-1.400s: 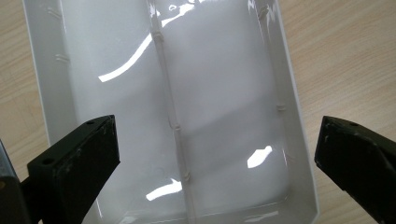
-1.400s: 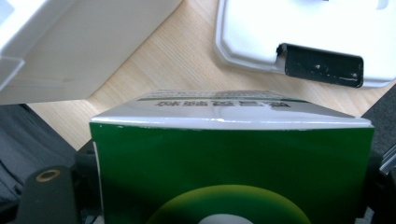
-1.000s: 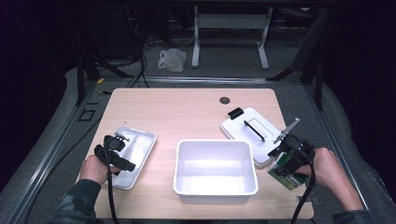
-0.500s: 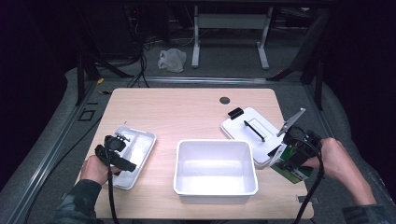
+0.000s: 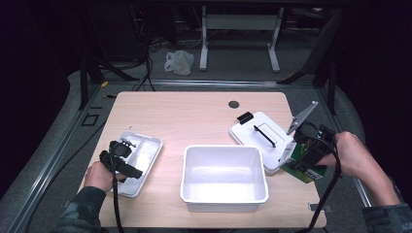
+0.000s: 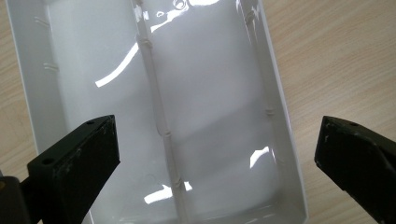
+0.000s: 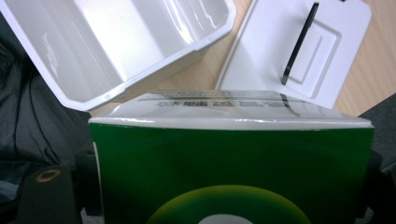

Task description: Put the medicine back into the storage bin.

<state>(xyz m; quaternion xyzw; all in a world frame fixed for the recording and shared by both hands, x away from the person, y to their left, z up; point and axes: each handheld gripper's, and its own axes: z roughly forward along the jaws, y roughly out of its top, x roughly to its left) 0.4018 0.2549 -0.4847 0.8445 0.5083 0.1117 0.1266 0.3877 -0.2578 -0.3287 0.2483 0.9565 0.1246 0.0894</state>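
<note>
Left gripper (image 5: 127,145): hovering spread wide over the divided tray (image 5: 148,150) near the worktop's left edge.
Right gripper (image 5: 302,158): pinching a green box (image 7: 231,170) by the right edge.

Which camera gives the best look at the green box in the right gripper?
The right gripper view: the green box sits close between the jaws, with its green face and white printed top plain. In the high view the green box is small and partly hidden by the right gripper.
</note>
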